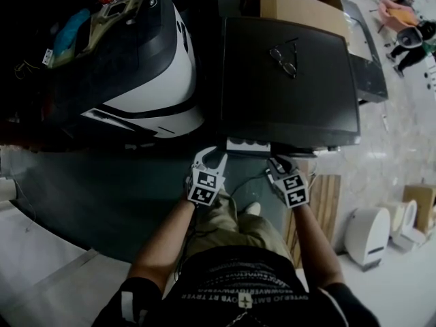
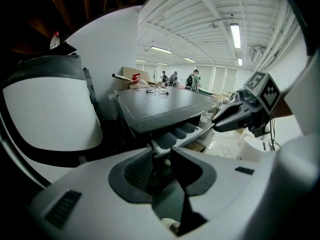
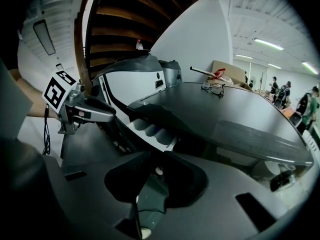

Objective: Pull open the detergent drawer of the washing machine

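The washing machine [image 1: 289, 80] is a dark, flat-topped box in the middle of the head view. Its detergent drawer [image 1: 248, 145] stands out from the front edge, with pale compartments showing from above [image 2: 177, 133] [image 3: 149, 130]. My left gripper [image 1: 214, 158] hovers just in front of the drawer's left end, jaws open with nothing between them [image 2: 160, 155]. My right gripper [image 1: 278, 163] is at the drawer's right end, jaws open and empty [image 3: 154, 160]. Neither gripper touches the drawer. Each gripper shows in the other's view: the right one [image 2: 235, 117], the left one [image 3: 95, 112].
A pair of glasses [image 1: 285, 56] lies on the machine's top. A white and black appliance [image 1: 146, 80] stands close on the left. A cardboard box [image 1: 303, 9] sits behind. A wooden panel [image 1: 325, 199] and white bins [image 1: 368, 234] are on the floor at right. People stand far off [image 2: 192, 79].
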### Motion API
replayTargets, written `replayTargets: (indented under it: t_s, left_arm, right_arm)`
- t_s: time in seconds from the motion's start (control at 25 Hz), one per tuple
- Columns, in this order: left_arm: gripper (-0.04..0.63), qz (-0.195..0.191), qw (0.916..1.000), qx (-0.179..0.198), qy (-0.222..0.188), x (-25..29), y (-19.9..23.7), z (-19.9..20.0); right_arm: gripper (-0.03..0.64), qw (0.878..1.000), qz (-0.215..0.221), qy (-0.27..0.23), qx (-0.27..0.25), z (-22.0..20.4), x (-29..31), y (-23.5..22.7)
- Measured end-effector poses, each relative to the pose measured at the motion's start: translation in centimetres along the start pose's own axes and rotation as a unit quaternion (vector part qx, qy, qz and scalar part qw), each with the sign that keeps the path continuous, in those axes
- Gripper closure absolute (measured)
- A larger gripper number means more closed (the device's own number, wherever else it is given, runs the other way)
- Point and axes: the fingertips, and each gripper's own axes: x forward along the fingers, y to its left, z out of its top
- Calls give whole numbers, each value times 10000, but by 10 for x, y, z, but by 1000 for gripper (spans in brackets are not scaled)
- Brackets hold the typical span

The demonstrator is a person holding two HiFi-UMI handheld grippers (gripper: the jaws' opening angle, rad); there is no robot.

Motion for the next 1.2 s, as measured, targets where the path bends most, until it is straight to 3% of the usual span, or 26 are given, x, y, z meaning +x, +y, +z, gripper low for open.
replayTargets:
  t_s: [1.2]
  left_arm:
    - [486, 256, 9994, -174, 152, -48, -46, -48]
  right_arm:
    - [551, 9987, 450, 175, -150, -56, -40, 44]
